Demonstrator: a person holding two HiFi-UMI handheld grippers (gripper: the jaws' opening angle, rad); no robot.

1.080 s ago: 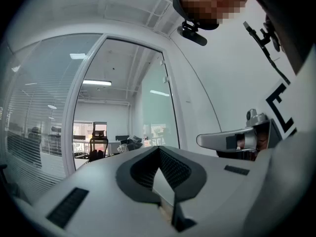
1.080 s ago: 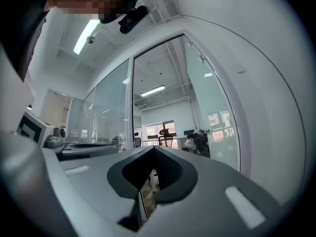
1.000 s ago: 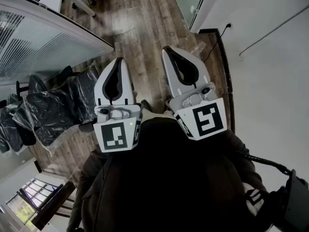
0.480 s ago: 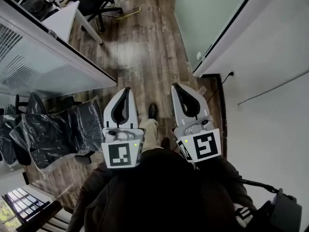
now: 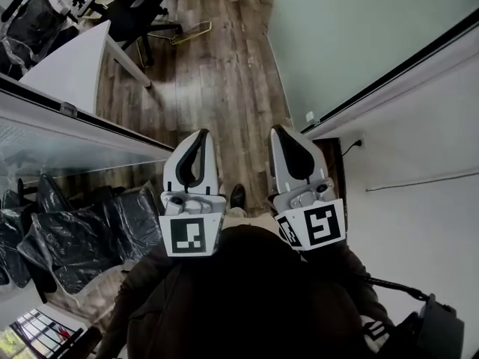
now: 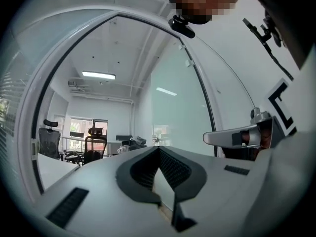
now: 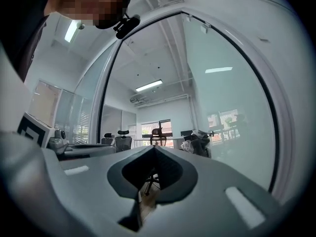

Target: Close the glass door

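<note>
Ahead and to the right, the glass door (image 5: 352,28) shows as a broad, flat pane of frosted, pale green glass. It is smooth and unmarked, with a dark strip along the edge that meets the white wall (image 5: 419,200). A small white fitting (image 5: 310,117) sits at the door's near corner.

The right gripper (image 5: 278,129) is held just short of that corner, apart from the glass. Its jaws are clenched tip to tip with nothing between them. The left gripper (image 5: 202,133) is on the far side of it from the door, level with it, and is likewise clenched and empty. Both have glossy white shells and dark ribbed pads that leave a teardrop-shaped gap.

A wooden plank floor (image 5: 217,73) of mottled brown boards runs along the foot of the door. Across it from the door stands a glass partition (image 5: 67,137) with a white frame. A white desk (image 5: 71,69) and a black office chair (image 5: 138,10) are beyond the partition. Well away from the door, on the near side of the partition, several dark chairs (image 5: 67,238) are bagged in crinkled clear plastic. A dark shoe (image 5: 237,196) shows on the boards between the two grippers.
</note>
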